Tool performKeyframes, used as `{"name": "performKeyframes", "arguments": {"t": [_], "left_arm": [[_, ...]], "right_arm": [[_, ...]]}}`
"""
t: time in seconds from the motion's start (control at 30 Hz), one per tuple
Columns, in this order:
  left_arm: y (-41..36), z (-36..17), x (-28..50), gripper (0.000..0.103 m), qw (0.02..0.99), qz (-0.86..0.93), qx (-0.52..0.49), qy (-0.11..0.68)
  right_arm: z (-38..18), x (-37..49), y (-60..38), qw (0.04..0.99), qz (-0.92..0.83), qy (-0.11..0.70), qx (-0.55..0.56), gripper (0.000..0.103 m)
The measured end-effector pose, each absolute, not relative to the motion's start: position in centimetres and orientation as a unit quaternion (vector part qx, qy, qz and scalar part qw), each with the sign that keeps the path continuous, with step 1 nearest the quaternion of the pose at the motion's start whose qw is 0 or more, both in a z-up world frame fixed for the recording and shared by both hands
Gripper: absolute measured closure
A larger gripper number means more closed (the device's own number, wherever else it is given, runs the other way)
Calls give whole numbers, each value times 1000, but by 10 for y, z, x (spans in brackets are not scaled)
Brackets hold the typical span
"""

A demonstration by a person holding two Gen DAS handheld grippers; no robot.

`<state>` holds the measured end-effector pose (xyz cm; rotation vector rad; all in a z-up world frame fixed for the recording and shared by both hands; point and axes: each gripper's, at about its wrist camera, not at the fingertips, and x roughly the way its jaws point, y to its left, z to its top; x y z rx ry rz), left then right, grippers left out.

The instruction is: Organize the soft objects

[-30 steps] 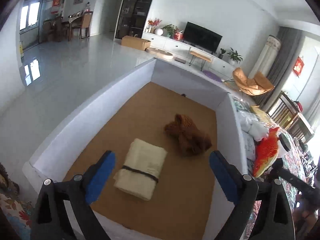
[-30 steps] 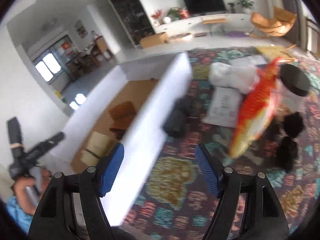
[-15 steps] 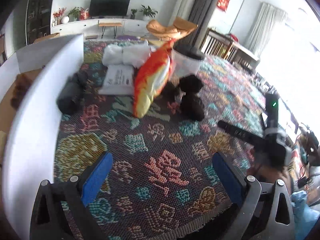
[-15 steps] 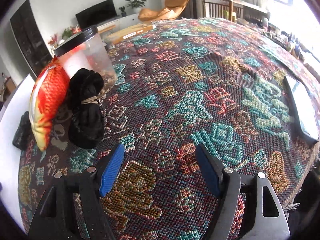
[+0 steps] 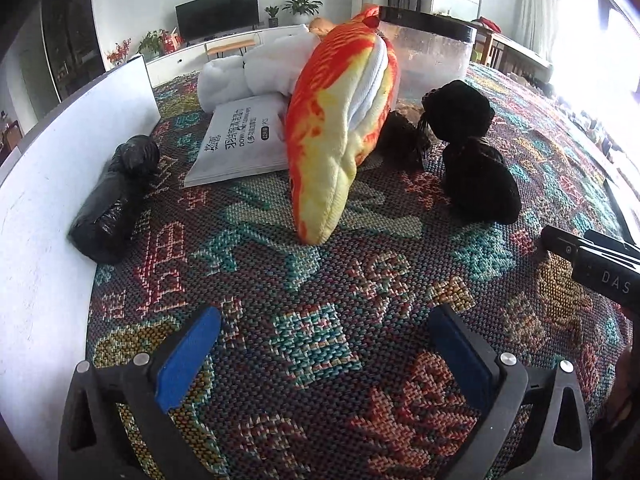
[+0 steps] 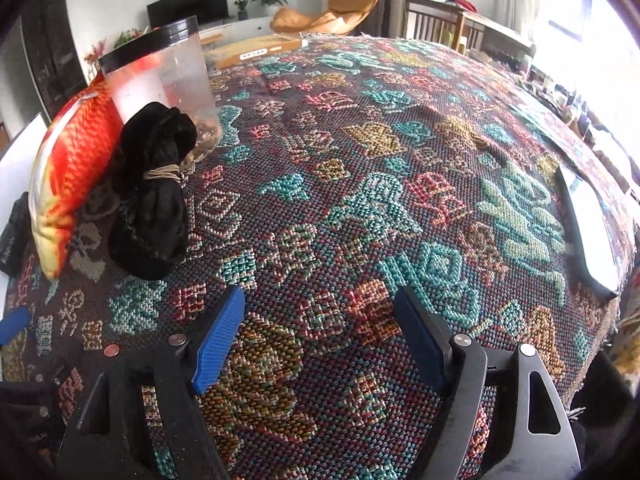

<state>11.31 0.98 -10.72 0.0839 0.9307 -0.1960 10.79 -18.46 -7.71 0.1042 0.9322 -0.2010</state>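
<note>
Plush fish (image 5: 336,120) propped on patterned worktop (image 5: 320,280), ahead of left gripper (image 5: 320,352); both grippers' fingers just widened, empty. Best clamped mid-body, squarely.

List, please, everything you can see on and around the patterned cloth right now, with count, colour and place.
Plush fish: one, orange and yellow, leaning at mid cloth.
Black bundle: one, tied with a band, right of the fish.
Plastic tub: one, clear with black lid, behind the bundle.
White bundle: one, behind the fish.
Flat packet: one, white with print, under the fish's side.
Black bag: one, against the white box wall.
Cloth: one, multicoloured, under everything.
Left gripper: black with blue pads, open, empty.
Right gripper: same, open, empty.
</note>
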Motion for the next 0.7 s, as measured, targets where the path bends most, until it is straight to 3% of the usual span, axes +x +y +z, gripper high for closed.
{"name": "performKeyframes", "arguments": {"t": [0.7], "left_arm": [[9, -107, 112, 0, 890, -93, 40, 445]], "right_arm": [[-77, 106, -178, 888, -103, 446, 47, 20]]}}
